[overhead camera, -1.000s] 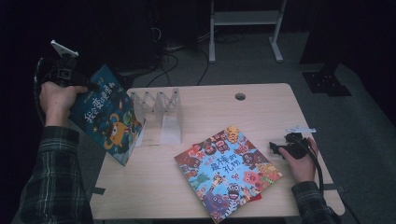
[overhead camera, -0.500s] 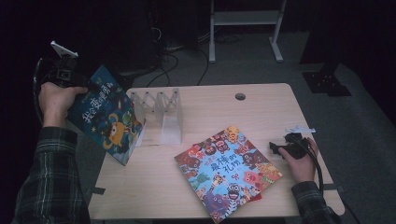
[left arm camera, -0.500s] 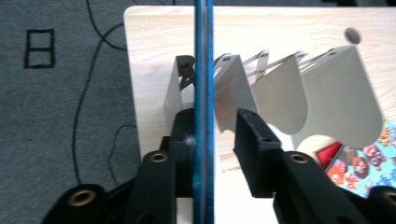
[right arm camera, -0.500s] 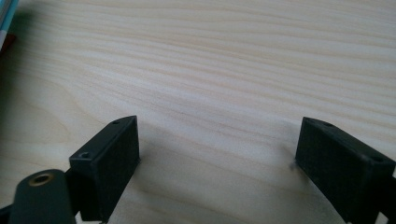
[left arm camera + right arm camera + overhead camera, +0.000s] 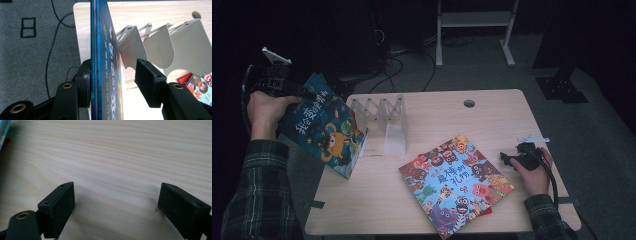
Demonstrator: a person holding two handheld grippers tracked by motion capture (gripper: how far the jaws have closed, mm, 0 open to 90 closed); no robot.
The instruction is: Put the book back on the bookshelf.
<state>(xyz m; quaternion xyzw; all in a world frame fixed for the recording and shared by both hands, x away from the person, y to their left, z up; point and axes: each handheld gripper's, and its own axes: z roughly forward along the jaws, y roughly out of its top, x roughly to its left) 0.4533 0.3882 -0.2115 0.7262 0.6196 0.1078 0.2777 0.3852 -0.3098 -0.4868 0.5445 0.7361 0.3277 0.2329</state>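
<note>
The dark-blue picture book (image 5: 324, 127) with a cartoon monster and large white Chinese characters on its cover, too small to read surely, stands tilted at the left edge of the pale wooden surface (image 5: 492, 120), beside the white accordion file rack (image 5: 384, 117). Compared with a second ago it leans lower. The left gripper (image 5: 112, 75) has just been opening; the book sits between its jaws, one pad apart. The right gripper (image 5: 116, 202) rests released.

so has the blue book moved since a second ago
Barely. The blue book keeps its bottom corner at the table's left edge beside the white rack, leaning there as before.
</note>
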